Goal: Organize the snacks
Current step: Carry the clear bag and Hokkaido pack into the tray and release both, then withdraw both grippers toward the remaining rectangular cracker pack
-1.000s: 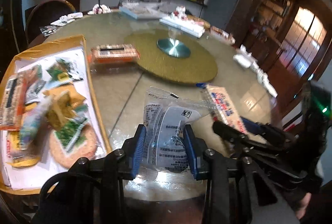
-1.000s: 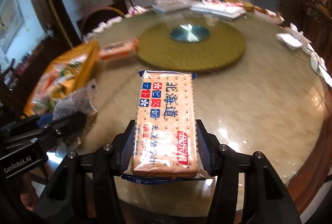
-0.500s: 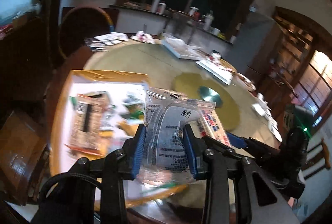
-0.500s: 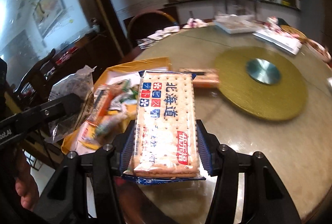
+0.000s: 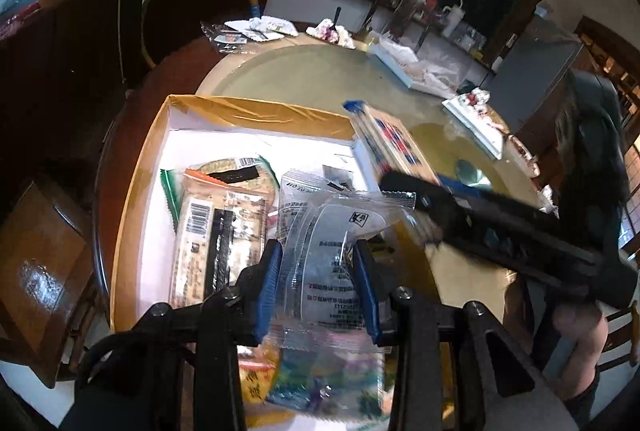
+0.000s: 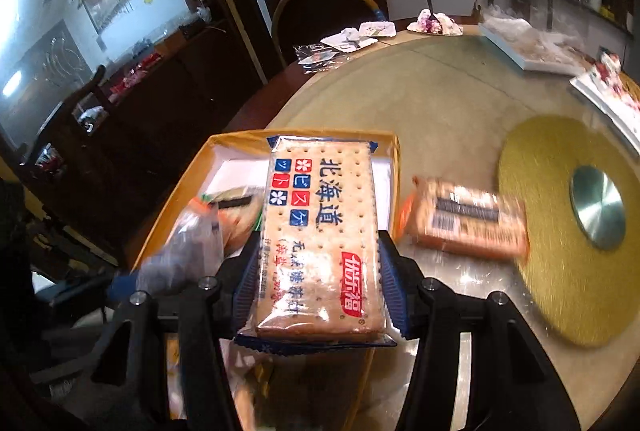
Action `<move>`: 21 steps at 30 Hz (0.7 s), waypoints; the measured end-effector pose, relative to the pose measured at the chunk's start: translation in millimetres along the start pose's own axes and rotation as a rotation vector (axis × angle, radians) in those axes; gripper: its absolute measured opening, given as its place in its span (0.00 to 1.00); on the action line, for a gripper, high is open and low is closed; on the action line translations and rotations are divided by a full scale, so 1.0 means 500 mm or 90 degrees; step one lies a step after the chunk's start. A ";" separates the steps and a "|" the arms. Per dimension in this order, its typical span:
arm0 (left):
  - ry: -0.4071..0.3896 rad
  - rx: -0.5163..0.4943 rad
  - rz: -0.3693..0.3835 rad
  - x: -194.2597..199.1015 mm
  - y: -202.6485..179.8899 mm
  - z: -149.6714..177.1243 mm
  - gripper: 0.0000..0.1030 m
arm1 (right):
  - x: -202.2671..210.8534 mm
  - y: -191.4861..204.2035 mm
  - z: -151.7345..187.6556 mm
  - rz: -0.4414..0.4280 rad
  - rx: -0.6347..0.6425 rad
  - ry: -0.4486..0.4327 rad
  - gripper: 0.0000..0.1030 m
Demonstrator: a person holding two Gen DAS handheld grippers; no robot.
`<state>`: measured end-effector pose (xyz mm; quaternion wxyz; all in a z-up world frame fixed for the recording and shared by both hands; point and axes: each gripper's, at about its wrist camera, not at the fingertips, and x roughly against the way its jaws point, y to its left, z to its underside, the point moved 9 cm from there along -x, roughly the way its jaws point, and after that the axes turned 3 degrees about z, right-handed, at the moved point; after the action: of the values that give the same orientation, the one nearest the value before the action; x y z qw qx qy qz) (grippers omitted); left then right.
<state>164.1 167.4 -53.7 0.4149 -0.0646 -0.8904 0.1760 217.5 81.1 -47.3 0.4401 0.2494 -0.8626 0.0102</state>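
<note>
My left gripper (image 5: 318, 267) is shut on a clear plastic snack packet (image 5: 332, 227) and holds it above the yellow-rimmed snack box (image 5: 256, 113), which holds several packets. My right gripper (image 6: 320, 283) is shut on a long cracker pack (image 6: 320, 231) with blue and red print, held over the box's right part (image 6: 390, 151). The right gripper and its cracker pack (image 5: 394, 147) also show in the left wrist view, to the right of my left gripper. The left gripper's clear packet (image 6: 188, 251) shows blurred at the left of the right wrist view.
An orange cracker pack (image 6: 468, 223) lies on the round table (image 6: 440, 103) just right of the box. A gold turntable (image 6: 560, 271) sits at the table's middle. White trays (image 6: 532, 59) and wrappers (image 6: 348, 39) lie at the far rim. A chair (image 5: 192, 15) stands behind the box.
Both grippers have swung left from the open table to above the snack box, each still holding its packet. The orange cracker pack stays on the table.
</note>
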 end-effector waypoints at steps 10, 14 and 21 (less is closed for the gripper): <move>0.012 -0.016 -0.059 -0.024 0.025 -0.028 0.36 | -0.108 -0.012 -0.016 -0.026 -0.032 0.063 0.55; 0.024 -0.027 -0.058 -0.035 0.020 -0.028 0.40 | -0.114 -0.017 -0.014 -0.052 -0.048 0.079 0.55; -0.027 -0.049 -0.035 0.010 -0.023 -0.044 0.64 | 0.011 -0.064 -0.029 -0.050 -0.063 0.005 0.75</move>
<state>178.1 163.6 -32.7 0.3976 -0.0525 -0.9066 0.1314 240.0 54.4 -40.6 0.4550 0.2614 -0.8499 -0.0488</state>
